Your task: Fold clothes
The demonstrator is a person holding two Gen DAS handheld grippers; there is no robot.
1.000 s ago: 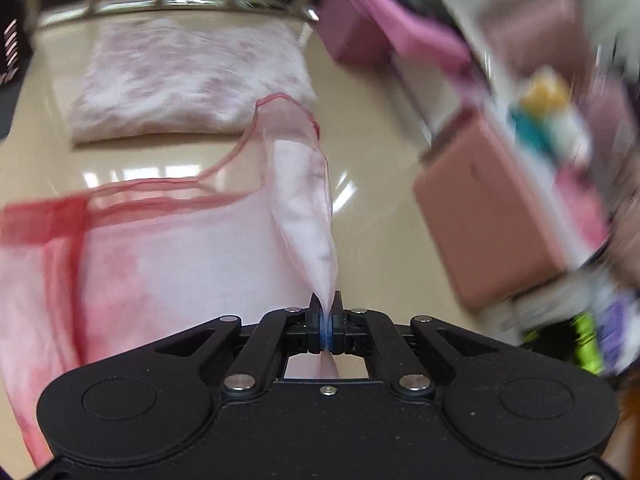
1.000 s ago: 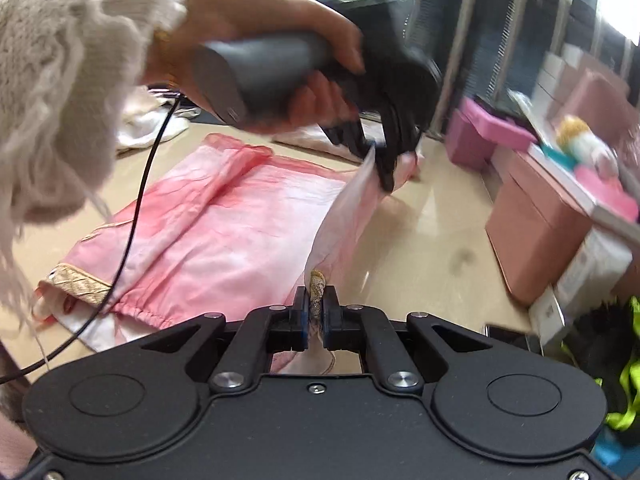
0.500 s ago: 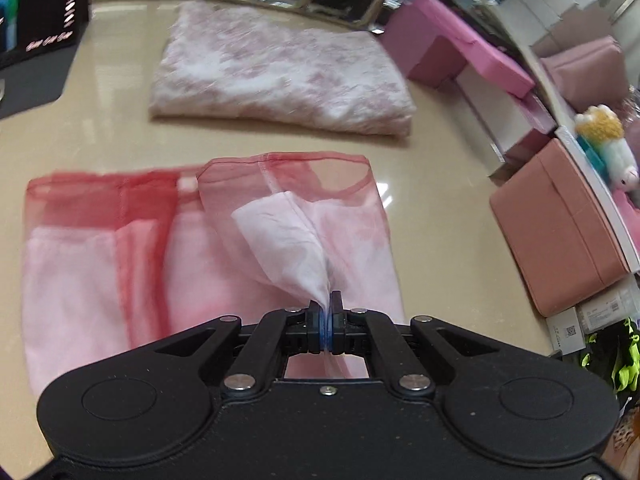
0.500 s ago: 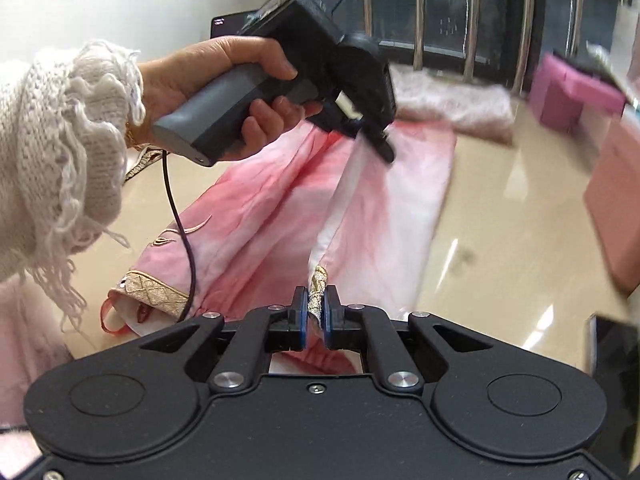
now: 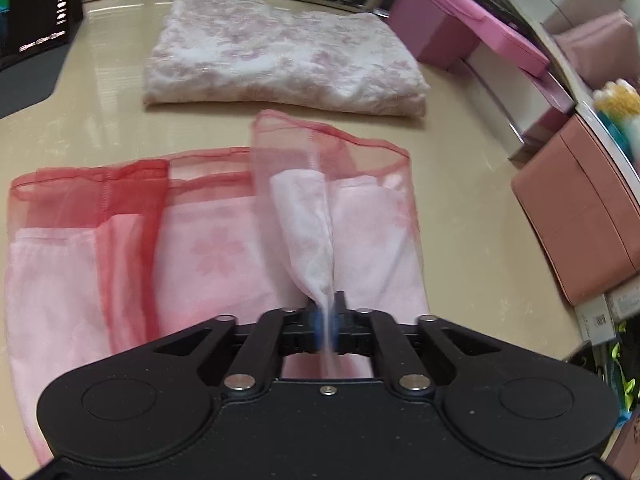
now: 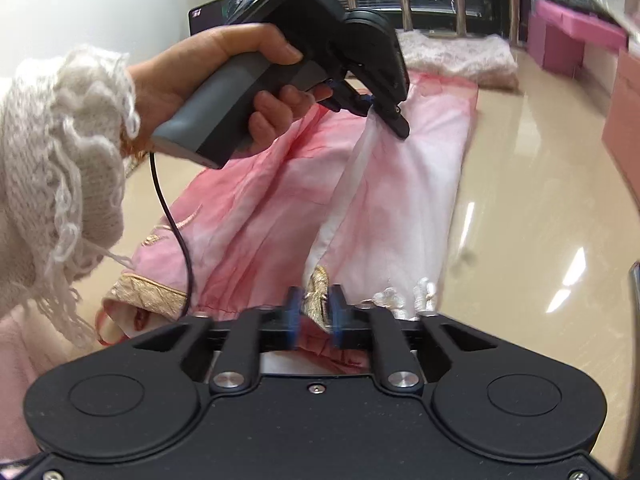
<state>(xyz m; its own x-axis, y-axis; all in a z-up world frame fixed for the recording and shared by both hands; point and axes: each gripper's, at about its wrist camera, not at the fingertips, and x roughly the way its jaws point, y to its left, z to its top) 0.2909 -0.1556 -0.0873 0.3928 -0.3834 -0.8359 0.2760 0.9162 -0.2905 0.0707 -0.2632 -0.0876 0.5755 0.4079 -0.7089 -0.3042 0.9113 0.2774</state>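
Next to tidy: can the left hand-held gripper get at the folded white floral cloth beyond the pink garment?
Probably yes: the folded white floral cloth lies straight ahead of the left hand-held gripper, whose opening jaws still have pink garment between them.

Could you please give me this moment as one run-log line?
left gripper: opening, fabric between | right gripper: opening, gold trim between | pink garment: folded on table

Bright indoor light, glare streaks on tabletop [image 6: 520,184], fisheye-warped edges, slight motion blur

no text can be read; the dark screen [image 5: 38,12] shows only blurred light marks.
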